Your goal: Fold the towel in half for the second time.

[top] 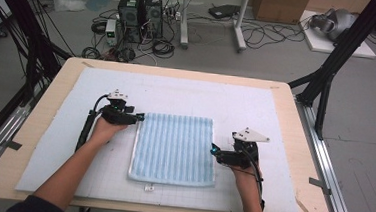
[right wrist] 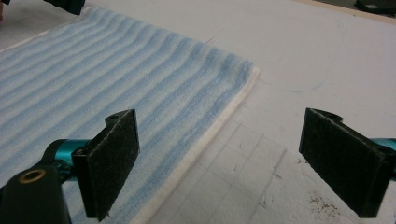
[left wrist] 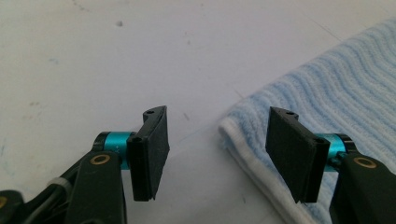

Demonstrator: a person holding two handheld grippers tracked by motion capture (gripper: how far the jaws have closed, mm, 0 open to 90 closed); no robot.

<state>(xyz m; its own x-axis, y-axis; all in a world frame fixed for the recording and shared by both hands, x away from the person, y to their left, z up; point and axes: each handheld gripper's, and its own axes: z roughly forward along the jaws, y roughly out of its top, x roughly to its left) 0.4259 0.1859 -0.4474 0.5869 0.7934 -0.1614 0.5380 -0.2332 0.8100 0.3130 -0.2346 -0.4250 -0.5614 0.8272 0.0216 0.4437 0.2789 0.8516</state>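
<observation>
Folded pale-blue striped terry towel (top: 174, 148), flat mid-tabletop, ungripped: left gripper (left wrist: 217, 156) jaws part-open astride its far-left corner, right gripper (right wrist: 236, 165) jaws wide at its right edge; lifting remains.

Illumination is even and diffuse from overhead. The white mat (top: 236, 99) is bright, without hard glare. Shadows are soft and short; a faint one lies under the towel (top: 174, 147) edge. The high view is sharp at centre, with mild wide-angle bending of straight lines toward the frame edges. In both gripper views the near black pads (left wrist: 152, 154) are slightly soft, while the towel ribs (right wrist: 116, 70) resolve clearly. Far background areas are dimmer.
</observation>
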